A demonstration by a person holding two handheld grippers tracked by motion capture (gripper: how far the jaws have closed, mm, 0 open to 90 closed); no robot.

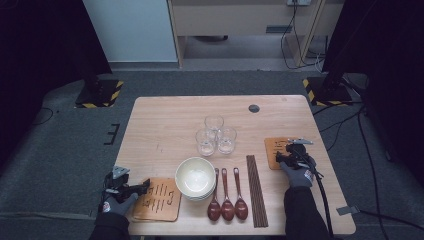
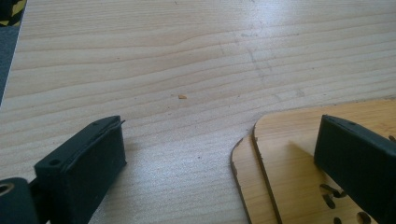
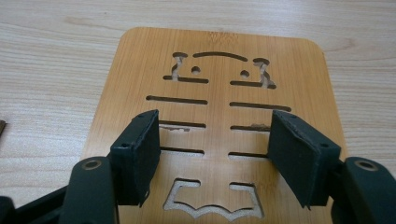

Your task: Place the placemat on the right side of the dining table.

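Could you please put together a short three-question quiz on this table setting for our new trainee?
1. True or false: the right gripper hangs open over a single wooden placemat.
2. How many spoons lie beside the bowls?
3. The glasses stand: A) in a cluster, B) in a row, C) stacked?

Key: 1 true; 2 three; 3 A.
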